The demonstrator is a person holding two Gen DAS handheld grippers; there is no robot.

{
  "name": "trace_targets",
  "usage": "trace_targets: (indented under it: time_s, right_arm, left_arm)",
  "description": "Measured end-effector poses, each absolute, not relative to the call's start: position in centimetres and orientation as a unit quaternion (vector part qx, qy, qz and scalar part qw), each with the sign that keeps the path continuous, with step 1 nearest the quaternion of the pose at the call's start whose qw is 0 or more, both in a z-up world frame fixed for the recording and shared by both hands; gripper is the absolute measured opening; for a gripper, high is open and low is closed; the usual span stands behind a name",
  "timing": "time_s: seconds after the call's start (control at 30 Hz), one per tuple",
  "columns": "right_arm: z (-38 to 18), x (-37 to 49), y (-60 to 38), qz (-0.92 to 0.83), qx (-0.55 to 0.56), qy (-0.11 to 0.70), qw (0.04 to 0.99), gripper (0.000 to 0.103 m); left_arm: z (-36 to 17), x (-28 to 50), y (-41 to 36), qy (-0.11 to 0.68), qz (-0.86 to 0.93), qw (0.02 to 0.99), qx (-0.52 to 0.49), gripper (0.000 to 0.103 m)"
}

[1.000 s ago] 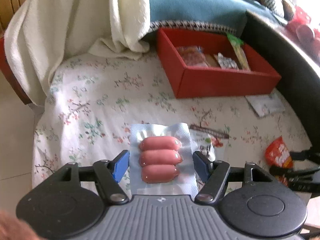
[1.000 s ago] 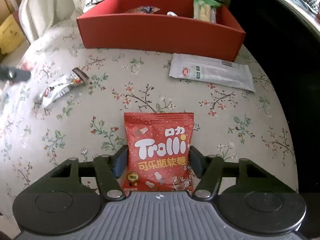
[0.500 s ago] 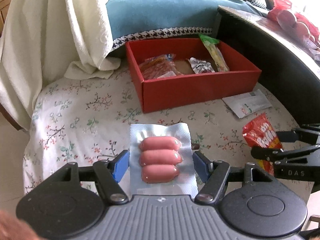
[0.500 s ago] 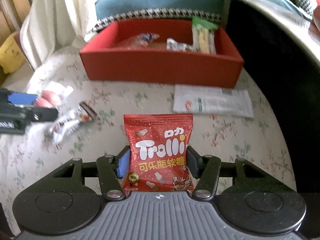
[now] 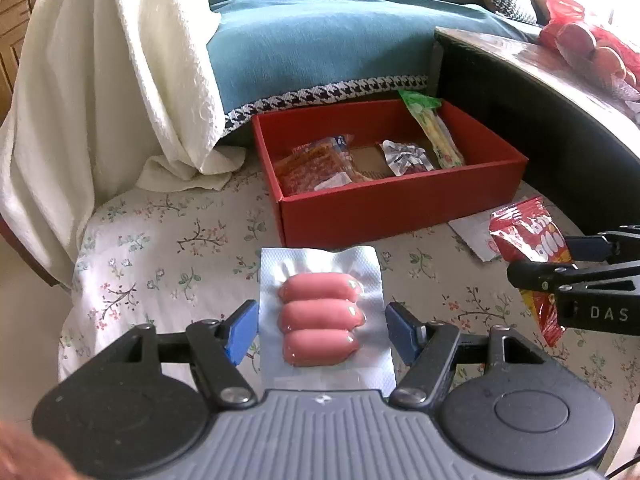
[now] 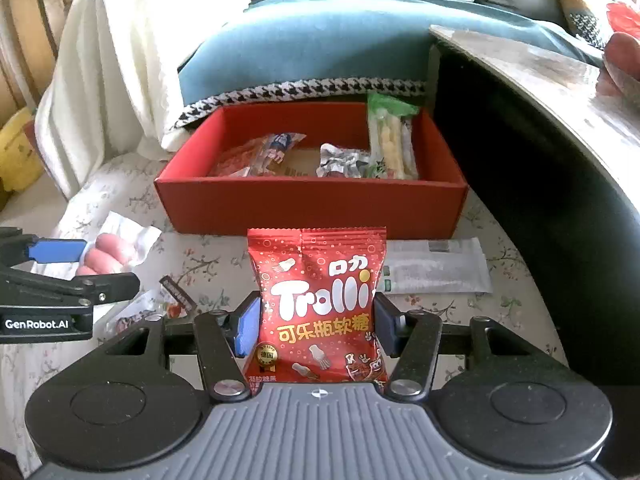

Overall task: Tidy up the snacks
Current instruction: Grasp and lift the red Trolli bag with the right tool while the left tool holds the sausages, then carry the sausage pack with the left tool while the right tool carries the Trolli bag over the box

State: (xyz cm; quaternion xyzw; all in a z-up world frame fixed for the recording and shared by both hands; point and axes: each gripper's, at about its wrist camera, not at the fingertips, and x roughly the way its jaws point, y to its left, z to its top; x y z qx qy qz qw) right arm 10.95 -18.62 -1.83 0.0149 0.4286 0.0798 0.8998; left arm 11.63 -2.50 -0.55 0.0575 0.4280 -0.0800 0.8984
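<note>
At the far edge of the floral-covered surface (image 5: pixel 168 240) stands one red box (image 5: pixel 400 208) holding three packets. Left gripper (image 5: pixel 320 326) jaws grasp one three-sausage pack (image 5: pixel 320 320); right gripper (image 6: pixel 316 326) jaws clench one Trolli bag (image 6: pixel 320 296). One white sachet (image 6: pixel 436 268) lies before the box.

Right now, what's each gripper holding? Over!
Left gripper shut on sausage pack. Right gripper shut on Trolli bag. Red box ahead, path looks open.

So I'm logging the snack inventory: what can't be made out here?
- Red box: floor partly hidden by its front wall, right wrist view.
- White packet: left wrist view, covered by the Trolli bag.
- Small wrapper: blurred, behind the left tongs.
</note>
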Motion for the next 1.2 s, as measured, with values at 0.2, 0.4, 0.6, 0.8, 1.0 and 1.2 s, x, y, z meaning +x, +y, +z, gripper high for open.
trace_targets:
  time_s: [0.2, 0.4, 0.6, 0.8, 1.0, 1.2]
  right_arm:
    - [-1.6, 10.9, -18.8, 0.074, 0.014, 0.420, 0.904, 0.064]
    - [-1.6, 11.1, -18.9, 0.070, 0.014, 0.419, 0.905, 0.064]
    - [-1.3, 11.2, -18.9, 0.068, 0.015, 0.415, 0.907, 0.064]
    - [-0.9, 11.2, -18.9, 0.062, 0.019, 0.406, 0.911, 0.064]
    - [-0.5, 11.3, -19.0, 0.057, 0.022, 0.396, 0.916, 0.064]
    - [-0.2, 11.5, -19.2, 0.053, 0.027, 0.387, 0.920, 0.064]
  left_arm:
    - [-0.6, 11.6, -2.8, 0.425, -0.077, 0.899, 0.065, 0.062]
    - [-0.6, 11.7, -3.1, 0.420, -0.072, 0.902, 0.074, 0.062]
    - [-0.6, 11.7, -3.2, 0.416, -0.069, 0.904, 0.077, 0.062]
    - [-0.6, 11.8, -3.4, 0.410, -0.065, 0.906, 0.077, 0.062]
    - [-0.3, 12.1, -3.7, 0.401, -0.061, 0.910, 0.080, 0.062]
    - [0.0, 12.3, -4.1, 0.392, -0.056, 0.914, 0.085, 0.062]
